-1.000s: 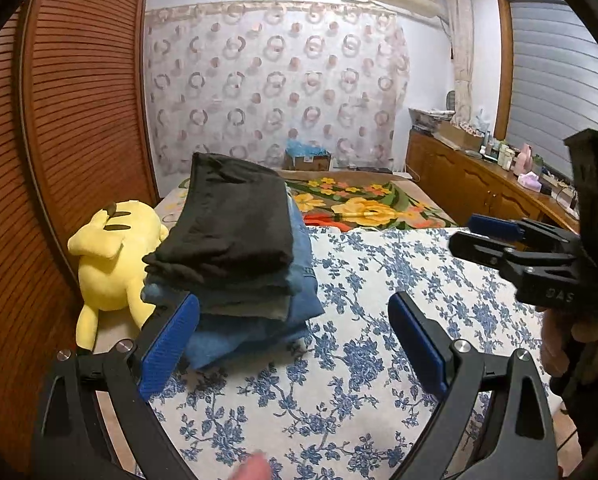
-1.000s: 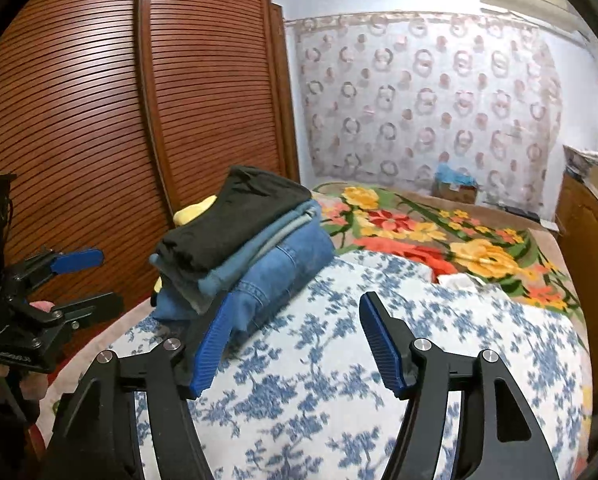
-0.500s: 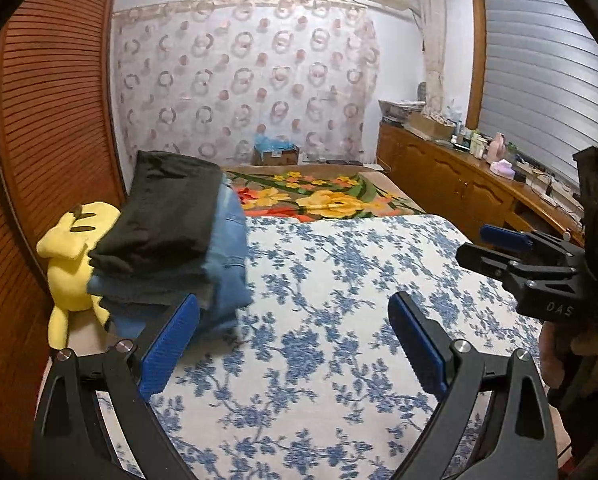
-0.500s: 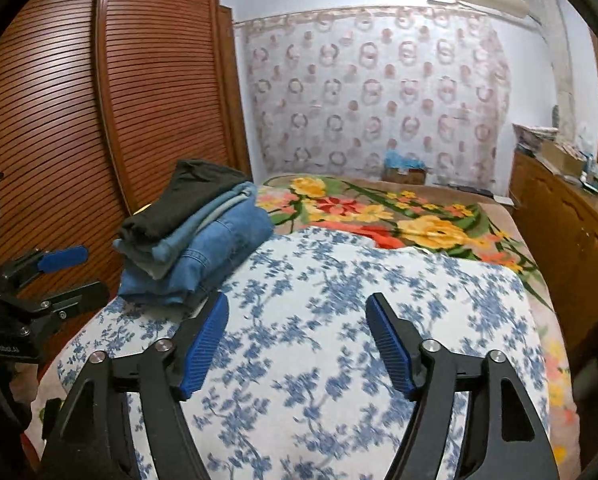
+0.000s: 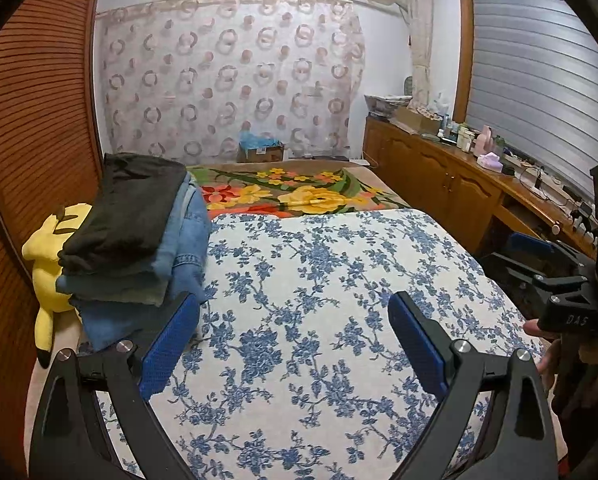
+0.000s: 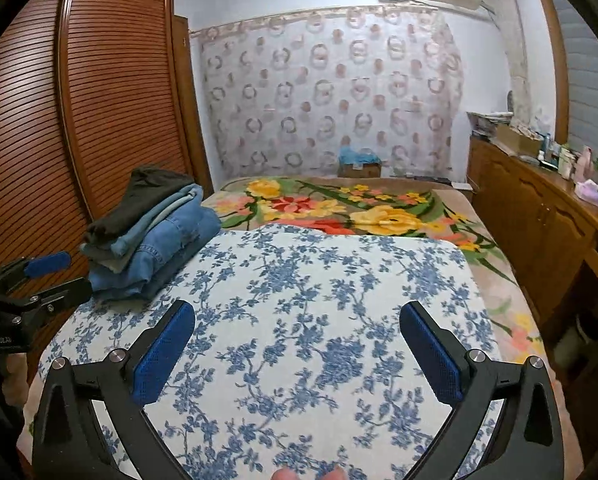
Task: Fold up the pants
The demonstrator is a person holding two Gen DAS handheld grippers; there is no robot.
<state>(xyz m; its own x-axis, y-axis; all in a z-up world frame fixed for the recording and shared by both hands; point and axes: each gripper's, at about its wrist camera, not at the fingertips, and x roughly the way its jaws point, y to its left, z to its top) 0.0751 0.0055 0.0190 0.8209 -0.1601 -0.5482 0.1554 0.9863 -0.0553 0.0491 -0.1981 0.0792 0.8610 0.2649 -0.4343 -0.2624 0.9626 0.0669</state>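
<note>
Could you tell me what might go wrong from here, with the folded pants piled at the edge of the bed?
1. The tall stack of folded jeans and dark trousers leans and sits by the edge of the blue-flowered white bedspread; it might topple toward the yellow plush toy.
2. The left gripper hangs close beside the stack with its jaws open; a sideways move could nudge it.
</note>
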